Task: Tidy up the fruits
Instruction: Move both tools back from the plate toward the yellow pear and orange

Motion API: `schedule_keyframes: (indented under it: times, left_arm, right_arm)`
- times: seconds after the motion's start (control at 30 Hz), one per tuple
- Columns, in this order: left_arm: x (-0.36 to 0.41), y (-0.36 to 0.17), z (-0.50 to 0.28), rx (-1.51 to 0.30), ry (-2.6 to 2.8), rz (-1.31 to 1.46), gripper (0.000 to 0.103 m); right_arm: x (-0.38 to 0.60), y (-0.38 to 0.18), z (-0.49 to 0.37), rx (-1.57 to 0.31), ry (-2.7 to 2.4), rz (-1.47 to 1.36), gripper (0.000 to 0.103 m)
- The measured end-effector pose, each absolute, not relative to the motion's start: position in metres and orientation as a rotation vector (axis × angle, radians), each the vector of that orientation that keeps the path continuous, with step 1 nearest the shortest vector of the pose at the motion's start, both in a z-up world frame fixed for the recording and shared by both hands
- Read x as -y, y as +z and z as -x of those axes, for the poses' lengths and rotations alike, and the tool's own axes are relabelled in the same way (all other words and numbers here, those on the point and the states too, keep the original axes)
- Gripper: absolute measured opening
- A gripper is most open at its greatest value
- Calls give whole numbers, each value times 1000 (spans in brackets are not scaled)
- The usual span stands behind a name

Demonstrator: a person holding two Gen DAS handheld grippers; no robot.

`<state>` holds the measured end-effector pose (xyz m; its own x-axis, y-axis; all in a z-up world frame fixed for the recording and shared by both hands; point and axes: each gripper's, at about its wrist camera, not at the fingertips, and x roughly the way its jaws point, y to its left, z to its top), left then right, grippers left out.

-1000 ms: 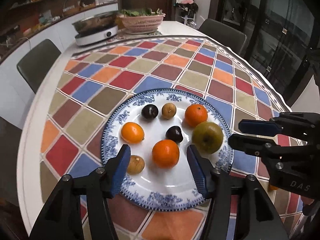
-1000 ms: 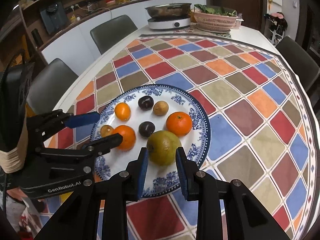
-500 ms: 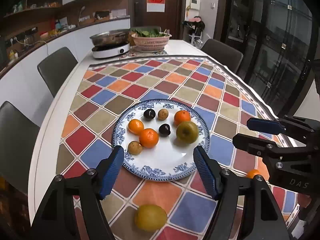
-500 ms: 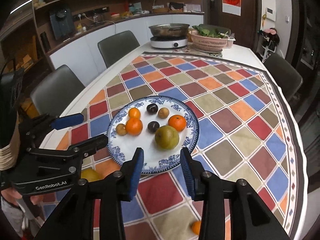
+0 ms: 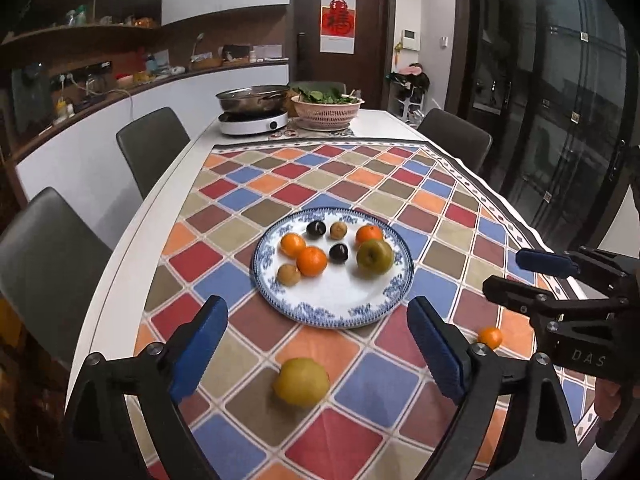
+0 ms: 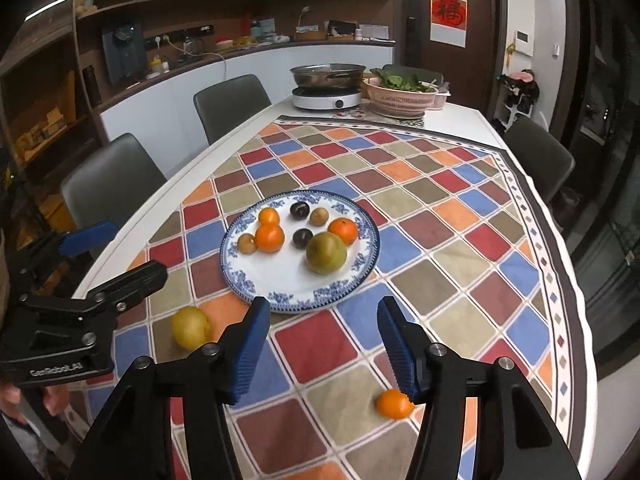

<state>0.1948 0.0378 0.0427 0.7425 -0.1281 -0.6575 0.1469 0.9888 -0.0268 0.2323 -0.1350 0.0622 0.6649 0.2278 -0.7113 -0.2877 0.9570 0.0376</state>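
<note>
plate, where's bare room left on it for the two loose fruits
The near half of the plate is bare, between the green fruit and the near rim. The far half is crowded with eight fruits. The yellow fruit and small orange lie on the cloth, whose far stretch towards the cooker is also free.

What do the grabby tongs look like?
Both tongs, left and right, are black angular frames with silver screws and two ribbed blue pads each. White lettering marks their bodies: the right one's visible letters read DAS, and the left one's seems to read GenRobot.AI. No cables show.
</note>
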Motion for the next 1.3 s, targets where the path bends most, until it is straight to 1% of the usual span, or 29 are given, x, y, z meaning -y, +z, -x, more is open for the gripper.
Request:
schedule_keyframes:
  times: [0.13, 0.43, 0.67, 0.77, 0.97, 1.3]
  left_arm:
    - [-37, 37, -183, -722, -121, -34, 96]
    - [-33, 18, -169, -750, -66, -62, 97]
    - [-36, 5, -158, -703, 37, -84, 98]
    - [-37, -4, -153, -697, 42, -92, 100]
    - [-36, -27, -151, -746, 30, -106, 100]
    - [-34, -56, -179, -832, 25, -153, 100]
  right_arm:
    - [141, 59, -221, -782, 248, 90, 62]
    - [164, 38, -204, -818, 135, -5, 63]
    - [178, 14, -196, -856, 42, -35, 63]
    - [183, 5, -193, -860, 24, -67, 63]
    - [183, -11, -188, -865, 7, -53, 63]
    - [185, -37, -208, -933, -12, -50, 63]
